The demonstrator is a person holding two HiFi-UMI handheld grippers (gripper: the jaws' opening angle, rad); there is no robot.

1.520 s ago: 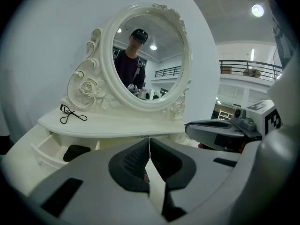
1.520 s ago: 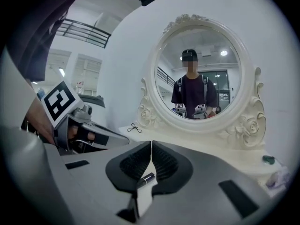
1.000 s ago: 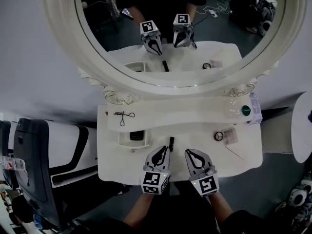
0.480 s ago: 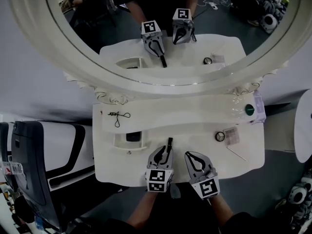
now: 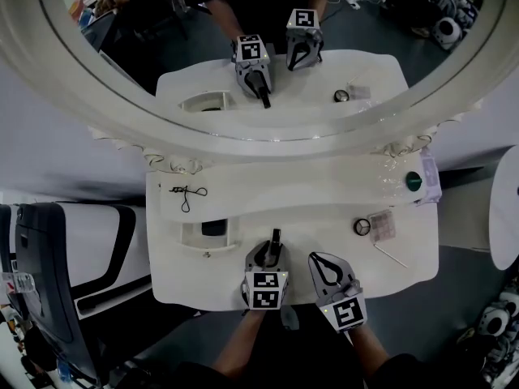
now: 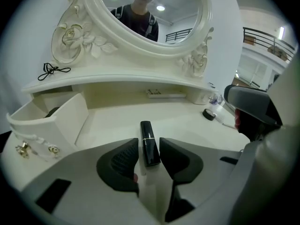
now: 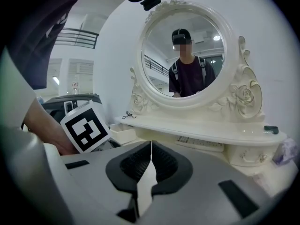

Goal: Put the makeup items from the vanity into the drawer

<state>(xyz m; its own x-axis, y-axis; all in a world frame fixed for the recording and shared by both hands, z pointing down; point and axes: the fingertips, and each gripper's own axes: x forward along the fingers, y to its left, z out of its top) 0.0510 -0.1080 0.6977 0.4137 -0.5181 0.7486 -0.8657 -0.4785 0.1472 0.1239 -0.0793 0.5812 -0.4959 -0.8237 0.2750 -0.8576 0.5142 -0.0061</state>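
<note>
White vanity counter (image 5: 324, 217), drawer (image 6: 70, 121) open at left of frame.
Left claw (image 6: 148, 146) straddles black lipstick (image 6: 147, 132), not clamped yet; right claw (image 7: 151, 146) clenched, empty.

My left gripper (image 5: 272, 254) sits low in the centre of the head view. Its marker cube faces up and its jaws point toward the top of the frame. In its own view the left gripper (image 6: 149, 153) has its jaws drawn close on either side of the lipstick (image 6: 149, 142). A thin gap shows at the left pad, and I cannot tell whether the right pad touches. My right gripper (image 5: 315, 258) lies just beside it, angled slightly to the upper left. Its jaws meet at the tips with nothing between them (image 7: 151, 146). Both my forearms come in from the bottom edge, the left (image 5: 235, 347) and the right (image 5: 369, 343).
</note>
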